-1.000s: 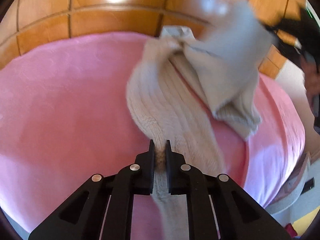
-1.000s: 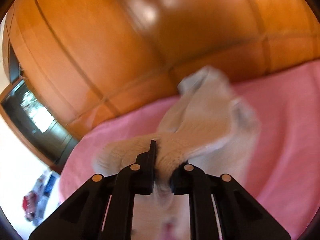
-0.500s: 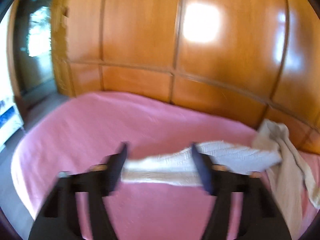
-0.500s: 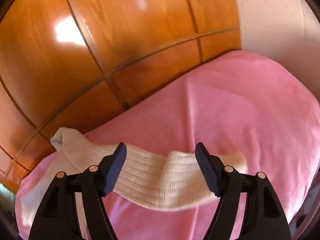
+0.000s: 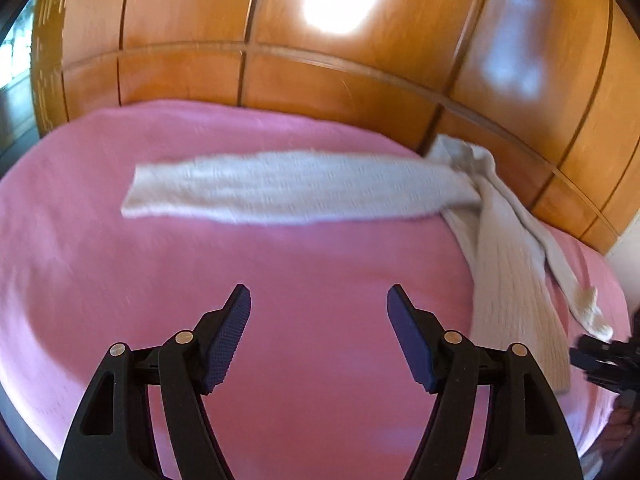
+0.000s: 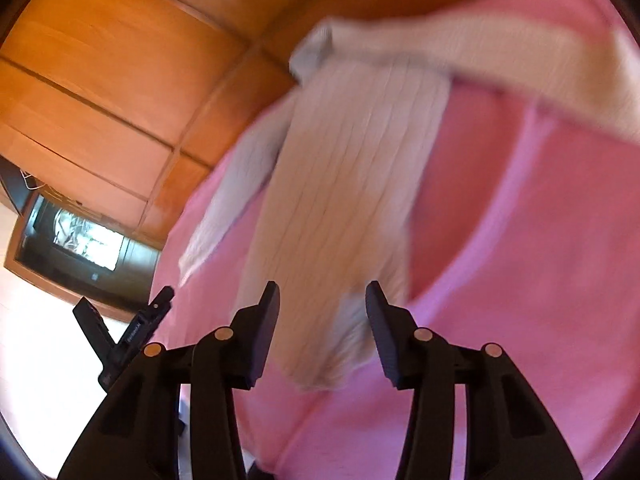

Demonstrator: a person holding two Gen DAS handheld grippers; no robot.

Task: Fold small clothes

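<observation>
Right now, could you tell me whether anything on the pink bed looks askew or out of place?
Yes: the cream knitted garment is not laid flat. Its two long parts splay at a sharp angle from a bunched knot near the wooden panel. Both grippers, left and right, are open and hold nothing.

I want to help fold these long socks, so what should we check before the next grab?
1. Left gripper open, fingers empty: ok.
2. Right gripper open: ok.
3. Sock lying across the pink blanket, the long sock, flat and straight: ok.
4. Second sock toe between the right fingers: ok, though whether they touch it, cannot tell.
5. Socks separated: not ok, they cross at the far end.
6. Thin strip beside the second sock tidy: not ok, loose.
</observation>
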